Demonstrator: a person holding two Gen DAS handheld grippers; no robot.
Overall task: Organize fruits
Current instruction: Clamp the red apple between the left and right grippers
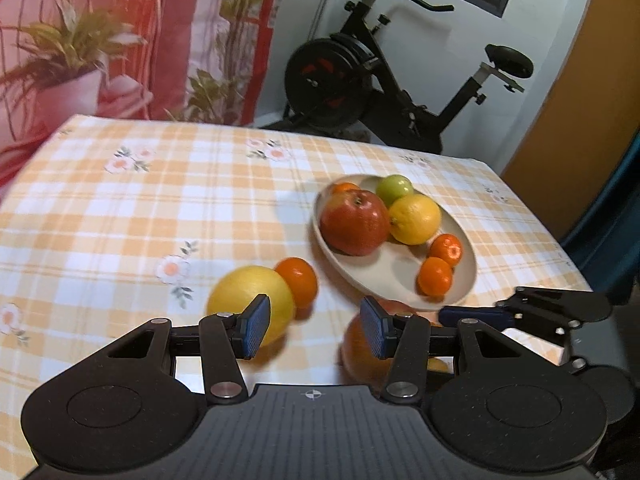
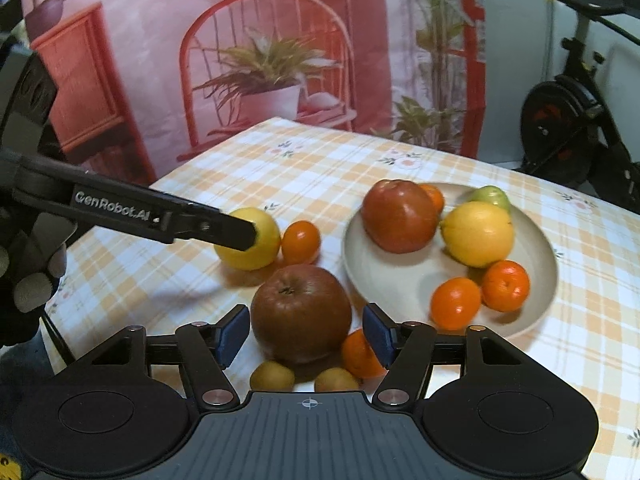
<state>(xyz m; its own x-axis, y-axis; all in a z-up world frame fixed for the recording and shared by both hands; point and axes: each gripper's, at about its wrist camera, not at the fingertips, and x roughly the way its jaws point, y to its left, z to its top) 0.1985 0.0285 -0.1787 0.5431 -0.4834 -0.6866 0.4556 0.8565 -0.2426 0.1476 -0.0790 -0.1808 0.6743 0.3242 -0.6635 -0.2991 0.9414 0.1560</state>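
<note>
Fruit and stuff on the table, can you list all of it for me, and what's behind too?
Plate: one, beige, on the table's right side.
Apples: two, red; one on the plate, one on the cloth between the right gripper's fingers.
Lemons: two, yellow; one on the plate, one on the cloth, left.
Green fruit: one, at the plate's far edge.
Small oranges: three on the plate, three on the cloth.
Small yellow-brown fruits: two, nearest the right camera.
Tablecloth: orange-white checks with flowers.
Backdrop: pink, printed chair and plants.
Exercise bike: black, behind the table.
Left gripper: open, beside the loose lemon.
Right gripper: open around the loose apple.
</note>
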